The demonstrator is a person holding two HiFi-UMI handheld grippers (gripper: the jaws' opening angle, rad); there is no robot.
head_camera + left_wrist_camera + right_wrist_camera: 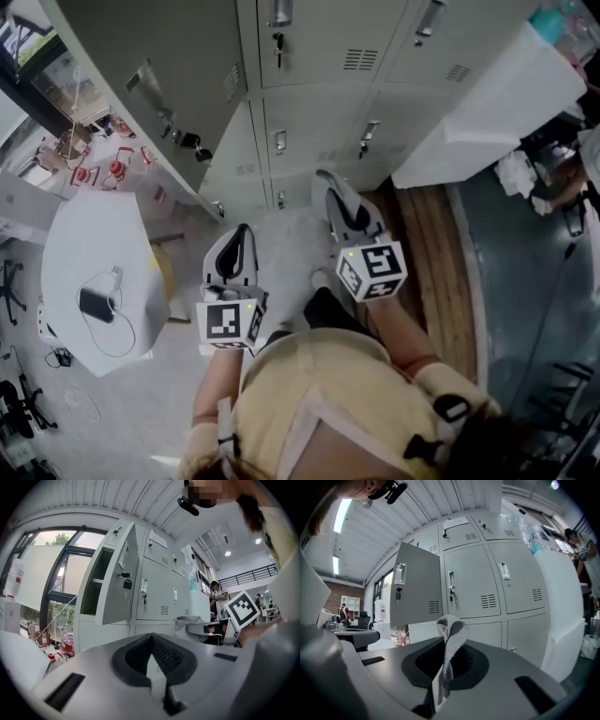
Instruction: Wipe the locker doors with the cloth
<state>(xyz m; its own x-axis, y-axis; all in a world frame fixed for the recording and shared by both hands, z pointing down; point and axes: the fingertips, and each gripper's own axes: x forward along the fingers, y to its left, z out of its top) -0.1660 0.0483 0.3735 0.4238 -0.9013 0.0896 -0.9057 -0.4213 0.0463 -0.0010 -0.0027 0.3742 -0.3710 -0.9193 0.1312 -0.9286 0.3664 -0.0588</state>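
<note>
A bank of grey locker doors [319,112] stands ahead of me, and one door [141,75] at the left hangs open. My right gripper [325,180] is shut on a strip of grey-white cloth [451,637], which sticks up from between its jaws, a short way from the closed doors [473,583]. My left gripper [242,231] hangs lower and further left. Its jaws are shut with nothing between them [151,637]. The open door [119,583] is in front of it, with the right gripper [206,627] off to its side.
A white table [94,234] with a black device and cable stands at the left. A white cabinet [497,103] juts out at the right beside a wooden floor strip [427,244]. Red objects [112,169] lie behind the open door. A person [215,590] stands far back.
</note>
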